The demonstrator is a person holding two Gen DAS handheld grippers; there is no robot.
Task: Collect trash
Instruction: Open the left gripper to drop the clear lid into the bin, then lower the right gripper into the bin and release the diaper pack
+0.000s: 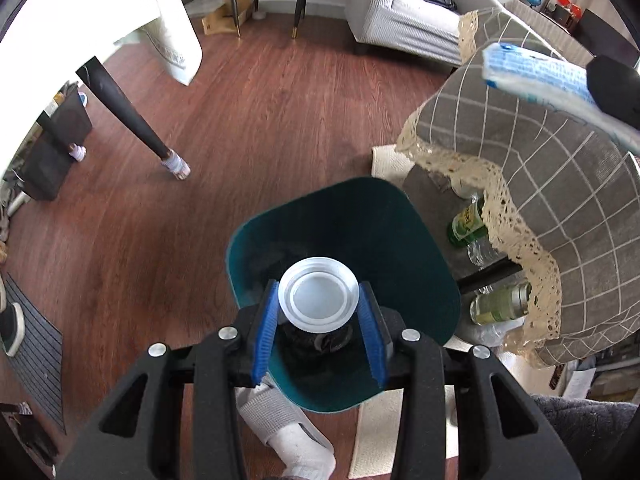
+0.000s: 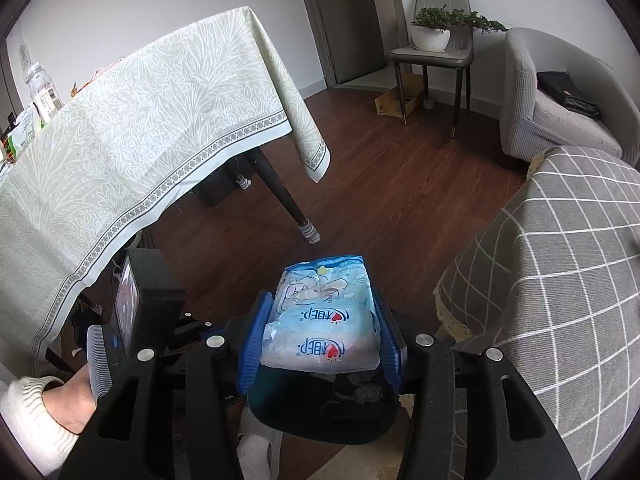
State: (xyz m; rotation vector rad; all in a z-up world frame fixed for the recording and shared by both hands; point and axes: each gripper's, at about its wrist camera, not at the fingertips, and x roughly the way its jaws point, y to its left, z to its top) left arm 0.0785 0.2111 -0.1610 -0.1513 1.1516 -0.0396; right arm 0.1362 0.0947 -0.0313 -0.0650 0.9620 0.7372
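Left tool (image 1: 319, 312) pinches a round translucent plastic lid (image 1: 318, 295) above the teal bin (image 1: 420, 248); right tool (image 2: 320, 338) pinches a crinkly blue packet (image 2: 324, 316).

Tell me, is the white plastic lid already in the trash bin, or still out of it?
Still out. The white lid is clamped between the left tongs, above the open green bin.
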